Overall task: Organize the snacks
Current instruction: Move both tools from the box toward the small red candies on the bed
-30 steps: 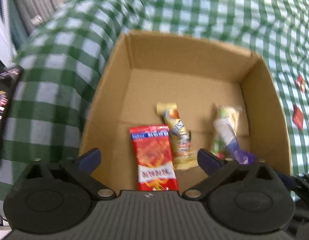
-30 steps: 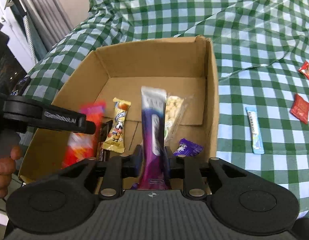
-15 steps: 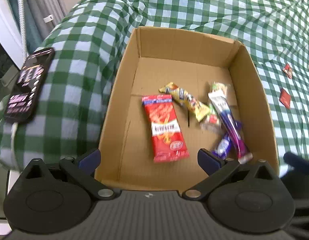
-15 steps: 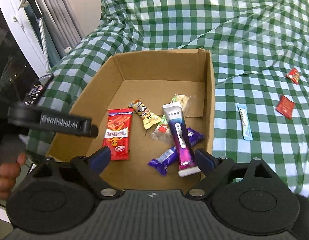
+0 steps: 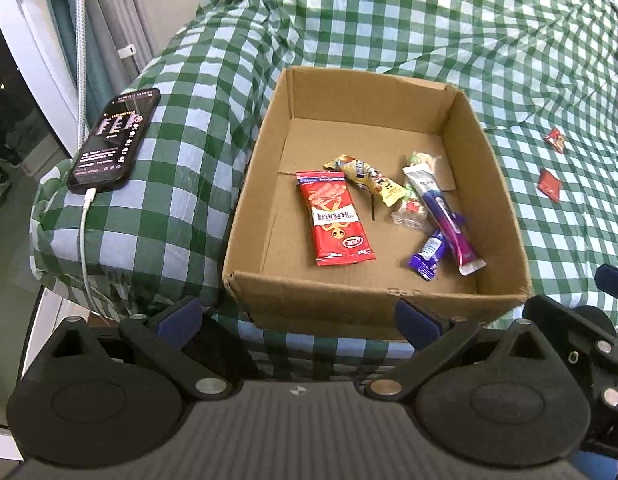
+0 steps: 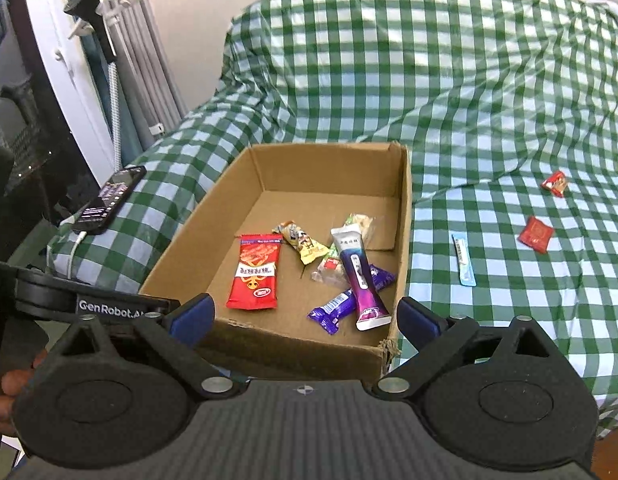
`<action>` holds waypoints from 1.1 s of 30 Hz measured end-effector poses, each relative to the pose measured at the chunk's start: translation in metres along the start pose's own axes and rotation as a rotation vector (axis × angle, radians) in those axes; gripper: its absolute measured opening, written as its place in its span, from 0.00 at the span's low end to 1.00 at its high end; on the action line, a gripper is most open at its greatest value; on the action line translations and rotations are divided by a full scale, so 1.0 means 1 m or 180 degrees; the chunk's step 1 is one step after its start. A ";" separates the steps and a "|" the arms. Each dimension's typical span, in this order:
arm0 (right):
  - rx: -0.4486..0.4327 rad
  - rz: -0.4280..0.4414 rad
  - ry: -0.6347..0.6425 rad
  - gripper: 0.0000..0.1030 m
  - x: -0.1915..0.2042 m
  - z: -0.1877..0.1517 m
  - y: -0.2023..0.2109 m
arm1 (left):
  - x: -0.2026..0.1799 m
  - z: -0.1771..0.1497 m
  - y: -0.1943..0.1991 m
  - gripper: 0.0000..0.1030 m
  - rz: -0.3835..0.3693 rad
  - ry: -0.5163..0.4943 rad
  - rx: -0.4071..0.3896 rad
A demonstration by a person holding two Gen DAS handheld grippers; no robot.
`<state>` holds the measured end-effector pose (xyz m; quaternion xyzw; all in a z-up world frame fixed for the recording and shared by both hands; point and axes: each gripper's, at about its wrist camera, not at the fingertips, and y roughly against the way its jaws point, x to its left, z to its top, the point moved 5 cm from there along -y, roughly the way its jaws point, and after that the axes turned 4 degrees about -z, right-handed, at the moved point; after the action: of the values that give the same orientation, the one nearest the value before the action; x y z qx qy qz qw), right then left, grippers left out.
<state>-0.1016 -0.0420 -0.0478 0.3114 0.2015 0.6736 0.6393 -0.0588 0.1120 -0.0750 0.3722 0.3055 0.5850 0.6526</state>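
Note:
A cardboard box (image 5: 505,200) (image 6: 405,216) sits on the green checked cloth. Inside lie a red snack packet (image 5: 335,218) (image 6: 255,272), a yellow bar (image 5: 367,178) (image 6: 303,242), a clear packet (image 5: 409,208) (image 6: 329,268), a purple-and-white tube packet (image 5: 443,216) (image 6: 359,276) and a small purple bar (image 5: 427,256) (image 6: 333,310). My left gripper (image 5: 299,318) is open and empty, pulled back before the box's near wall. My right gripper (image 6: 305,316) has its jaws still opening, nothing between them, also short of the box. Outside the box lie a light blue stick (image 6: 463,260) and two red packets (image 6: 535,234) (image 6: 555,184).
A phone (image 5: 117,140) (image 6: 111,204) on a white cable lies on the cloth left of the box. The left gripper's body (image 6: 89,300) and a hand (image 6: 9,388) show at the right wrist view's left edge. Curtains and a window frame stand at the far left.
The right gripper let go of the purple-and-white tube packet, which now lies in the box, and its jaws spread wide. Both grippers drew back and up from the box.

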 end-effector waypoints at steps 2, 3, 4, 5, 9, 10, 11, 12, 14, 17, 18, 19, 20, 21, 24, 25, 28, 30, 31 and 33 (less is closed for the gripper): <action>-0.0038 0.0018 0.0036 0.95 0.003 -0.002 0.008 | -0.002 -0.004 0.006 1.00 0.0007 -0.0012 -0.0040; -0.0055 0.0025 0.0053 0.95 0.004 -0.003 0.011 | -0.003 -0.006 0.009 1.00 0.0006 -0.0013 -0.0057; -0.0078 0.0035 0.0077 0.95 0.005 -0.004 0.014 | -0.004 -0.007 0.011 1.00 0.0001 -0.0016 -0.0067; -0.0096 0.0039 0.0093 0.95 0.007 -0.005 0.017 | -0.005 -0.008 0.013 1.00 -0.0002 -0.0022 -0.0078; -0.0162 0.0044 0.0118 0.96 0.010 -0.006 0.027 | -0.007 -0.013 0.023 1.00 0.0007 -0.0032 -0.0144; -0.0177 0.0044 0.0119 0.96 0.011 -0.006 0.029 | -0.007 -0.014 0.025 1.00 0.0011 -0.0033 -0.0159; -0.0191 0.0044 0.0120 0.96 0.011 -0.006 0.031 | -0.007 -0.014 0.027 1.00 0.0013 -0.0035 -0.0176; -0.0204 0.0046 0.0122 0.96 0.011 -0.007 0.032 | -0.008 -0.015 0.029 1.00 0.0013 -0.0039 -0.0187; -0.0230 0.0047 0.0123 0.96 0.012 -0.007 0.036 | -0.009 -0.016 0.032 1.00 0.0013 -0.0049 -0.0204; -0.0259 0.0047 0.0121 0.96 0.013 -0.008 0.039 | -0.010 -0.018 0.036 1.00 0.0016 -0.0062 -0.0225; -0.0265 0.0050 0.0118 0.96 0.013 -0.009 0.040 | -0.010 -0.018 0.036 1.00 0.0016 -0.0065 -0.0231; -0.0269 0.0053 0.0115 0.96 0.013 -0.009 0.041 | -0.010 -0.018 0.037 1.00 0.0015 -0.0068 -0.0239; -0.0273 0.0053 0.0112 0.96 0.012 -0.009 0.042 | -0.010 -0.018 0.037 1.00 0.0015 -0.0070 -0.0244; -0.0277 0.0054 0.0110 0.96 0.011 -0.010 0.043 | -0.010 -0.019 0.038 1.00 0.0017 -0.0070 -0.0248; -0.0293 0.0056 0.0099 0.96 0.010 -0.010 0.045 | -0.010 -0.019 0.039 1.00 0.0018 -0.0080 -0.0253; -0.0296 0.0057 0.0094 0.96 0.009 -0.010 0.046 | -0.011 -0.019 0.039 1.00 0.0021 -0.0084 -0.0252; -0.0298 0.0061 0.0072 0.96 0.007 -0.010 0.047 | -0.012 -0.019 0.040 1.00 0.0029 -0.0103 -0.0252; -0.0302 0.0065 0.0057 0.96 0.006 -0.011 0.048 | -0.012 -0.019 0.040 1.00 0.0036 -0.0111 -0.0250; -0.0305 0.0068 0.0049 0.96 0.005 -0.011 0.048 | -0.013 -0.019 0.039 1.00 0.0038 -0.0114 -0.0248; -0.0303 0.0072 0.0034 0.96 0.004 -0.010 0.047 | -0.013 -0.019 0.038 1.00 0.0046 -0.0129 -0.0241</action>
<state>-0.1432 -0.0416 -0.0232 0.2793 0.1691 0.6912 0.6447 -0.0967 0.1031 -0.0533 0.3612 0.2671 0.5933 0.6680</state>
